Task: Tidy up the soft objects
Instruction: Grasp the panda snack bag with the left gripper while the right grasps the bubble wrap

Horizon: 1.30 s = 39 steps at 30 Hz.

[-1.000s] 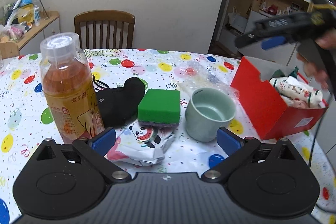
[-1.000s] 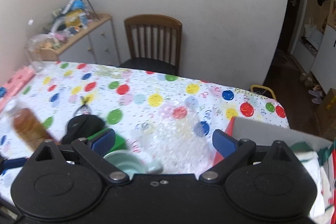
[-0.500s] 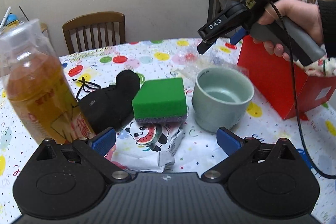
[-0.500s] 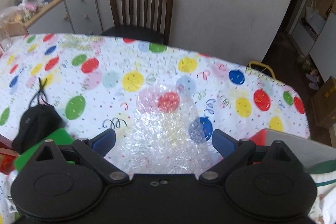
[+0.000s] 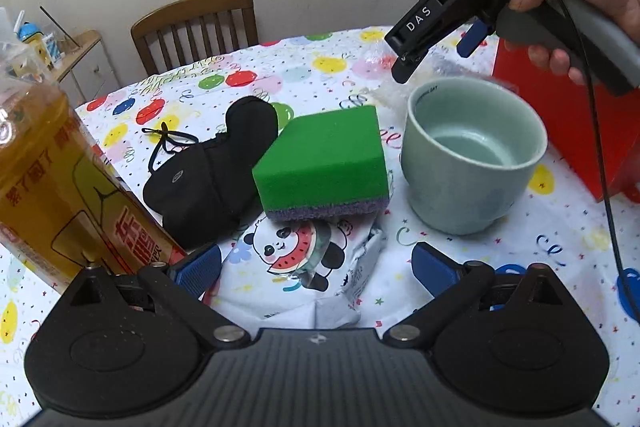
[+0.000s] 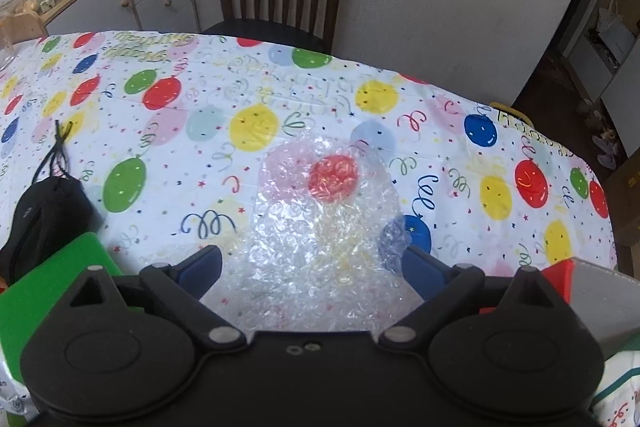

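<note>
Above the balloon-print surface (image 6: 280,83), the right claw (image 6: 312,263) hangs spread apart over the bubble wrap (image 6: 320,227), seemingly lined up to pinch it. Nearer, the left claw (image 5: 316,267) waits apart and empty around the panda tissue pack (image 5: 304,259), beneath the green sponge (image 5: 324,159), likely next for the red box (image 5: 568,131).

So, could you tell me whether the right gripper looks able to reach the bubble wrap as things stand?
Probably yes. The right gripper is open and the bubble wrap lies flat on the tablecloth directly ahead between its fingers, with nothing on top of it.
</note>
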Each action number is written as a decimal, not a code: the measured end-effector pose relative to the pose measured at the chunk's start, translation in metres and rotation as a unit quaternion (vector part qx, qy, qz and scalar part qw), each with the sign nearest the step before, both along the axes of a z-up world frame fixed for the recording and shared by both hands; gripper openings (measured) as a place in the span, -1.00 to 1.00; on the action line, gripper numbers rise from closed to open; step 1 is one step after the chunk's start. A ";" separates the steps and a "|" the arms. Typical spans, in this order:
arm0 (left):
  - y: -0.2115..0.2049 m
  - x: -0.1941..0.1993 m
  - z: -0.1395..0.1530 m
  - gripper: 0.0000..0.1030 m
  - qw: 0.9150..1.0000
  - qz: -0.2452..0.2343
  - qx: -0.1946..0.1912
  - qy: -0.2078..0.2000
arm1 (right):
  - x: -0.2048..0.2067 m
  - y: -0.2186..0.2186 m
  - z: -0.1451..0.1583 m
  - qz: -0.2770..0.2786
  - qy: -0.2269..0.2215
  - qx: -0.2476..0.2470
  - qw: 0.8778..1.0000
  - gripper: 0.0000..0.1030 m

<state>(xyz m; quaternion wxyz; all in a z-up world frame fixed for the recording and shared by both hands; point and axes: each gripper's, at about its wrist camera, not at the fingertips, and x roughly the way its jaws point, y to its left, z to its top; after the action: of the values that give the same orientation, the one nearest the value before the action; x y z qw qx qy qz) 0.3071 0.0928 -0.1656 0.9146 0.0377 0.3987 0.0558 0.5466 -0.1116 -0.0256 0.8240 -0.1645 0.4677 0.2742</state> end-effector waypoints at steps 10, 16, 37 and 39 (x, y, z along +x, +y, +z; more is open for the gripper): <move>-0.002 0.001 -0.003 0.67 0.999 0.030 0.016 0.008 | 0.007 0.000 -0.024 -0.016 0.040 -0.004 0.999 0.62; -0.001 -0.003 -0.002 0.53 0.999 0.034 0.012 0.001 | 0.001 0.000 -0.027 -0.018 0.032 -0.008 0.999 0.49; 0.015 -0.028 0.016 0.35 0.993 0.076 -0.089 -0.010 | -0.040 -0.015 0.021 -0.005 -0.054 0.024 0.998 -0.79; 0.016 -0.034 0.022 0.34 0.992 0.081 -0.097 -0.013 | -0.043 -0.022 0.034 -0.007 -0.056 0.038 0.998 -0.79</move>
<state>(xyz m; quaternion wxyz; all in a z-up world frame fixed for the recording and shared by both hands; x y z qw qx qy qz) 0.2735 0.1092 -0.1436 0.9116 -0.0839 0.3920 0.0913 0.5039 -0.1337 0.0086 0.8565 -0.1445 0.4114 0.2762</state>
